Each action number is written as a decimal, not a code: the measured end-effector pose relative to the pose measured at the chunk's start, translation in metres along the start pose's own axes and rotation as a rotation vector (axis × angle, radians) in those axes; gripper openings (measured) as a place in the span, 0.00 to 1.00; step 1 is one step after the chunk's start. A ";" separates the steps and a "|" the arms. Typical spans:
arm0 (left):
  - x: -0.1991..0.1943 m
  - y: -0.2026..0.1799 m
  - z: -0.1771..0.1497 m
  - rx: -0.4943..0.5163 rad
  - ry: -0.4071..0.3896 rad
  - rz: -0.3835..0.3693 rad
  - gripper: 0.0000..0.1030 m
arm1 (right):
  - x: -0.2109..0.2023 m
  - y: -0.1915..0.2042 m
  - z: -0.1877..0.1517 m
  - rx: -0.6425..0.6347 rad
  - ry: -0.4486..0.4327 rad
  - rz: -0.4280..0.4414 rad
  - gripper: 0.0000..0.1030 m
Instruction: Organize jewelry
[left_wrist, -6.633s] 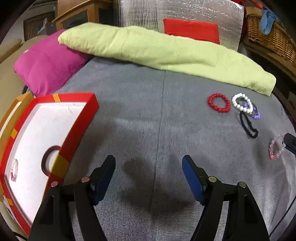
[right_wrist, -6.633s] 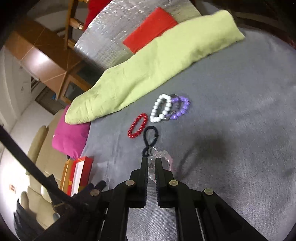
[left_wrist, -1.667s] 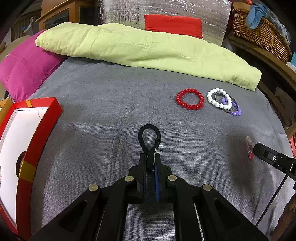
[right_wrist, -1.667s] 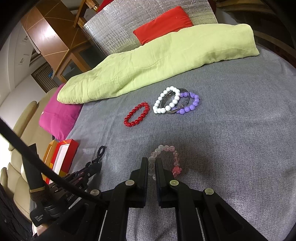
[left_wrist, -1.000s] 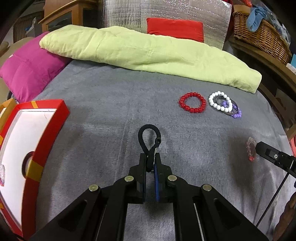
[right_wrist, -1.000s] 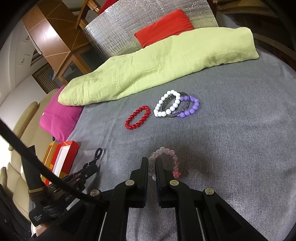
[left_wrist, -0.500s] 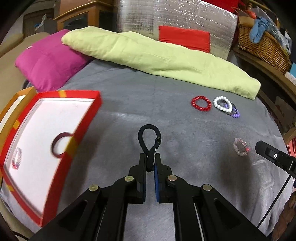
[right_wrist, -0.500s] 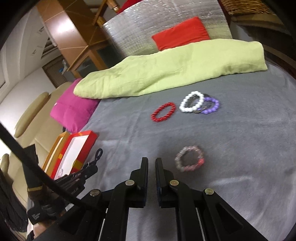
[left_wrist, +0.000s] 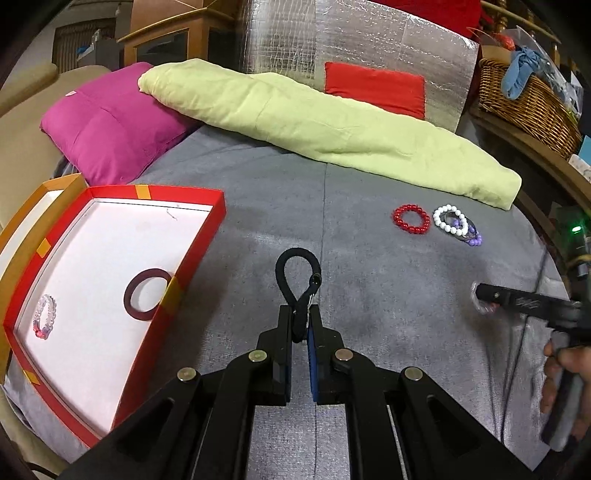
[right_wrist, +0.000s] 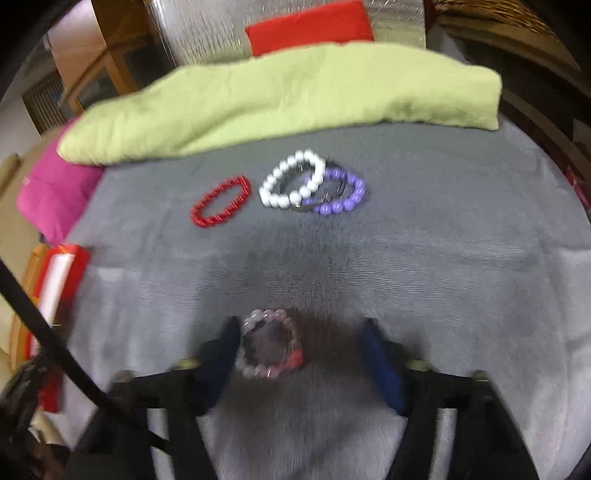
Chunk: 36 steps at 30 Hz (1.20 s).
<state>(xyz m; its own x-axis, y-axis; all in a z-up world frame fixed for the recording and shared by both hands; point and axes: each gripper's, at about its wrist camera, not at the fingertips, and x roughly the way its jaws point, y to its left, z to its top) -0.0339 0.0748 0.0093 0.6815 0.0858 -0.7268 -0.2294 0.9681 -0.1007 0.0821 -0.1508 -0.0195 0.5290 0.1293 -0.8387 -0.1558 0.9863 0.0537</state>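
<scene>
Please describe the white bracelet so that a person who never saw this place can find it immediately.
On the grey bed cover, look just in front of the long green blanket, near its right end, where three beaded bracelets lie together. The white bracelet is the middle one, with the red bracelet apart on its left. It overlaps the purple bracelet on its right and is the only one with white beads.

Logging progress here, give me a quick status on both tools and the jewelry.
Left tool shut on black loop, near red box. Right tool open around pink bracelet on the bed. Path to box looks clear.
</scene>
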 end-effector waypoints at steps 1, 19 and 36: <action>0.000 0.002 0.001 -0.007 -0.001 -0.001 0.08 | 0.001 0.007 0.001 -0.038 -0.004 -0.039 0.21; -0.019 0.019 -0.001 -0.026 -0.033 0.009 0.08 | -0.123 0.056 -0.022 -0.057 -0.204 0.203 0.07; -0.041 0.045 -0.015 -0.049 -0.036 0.039 0.08 | -0.121 0.118 -0.042 -0.096 -0.157 0.361 0.07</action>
<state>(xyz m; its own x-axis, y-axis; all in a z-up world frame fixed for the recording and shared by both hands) -0.0821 0.1118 0.0243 0.6958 0.1326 -0.7059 -0.2892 0.9513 -0.1063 -0.0357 -0.0541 0.0657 0.5462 0.4872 -0.6815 -0.4281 0.8616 0.2728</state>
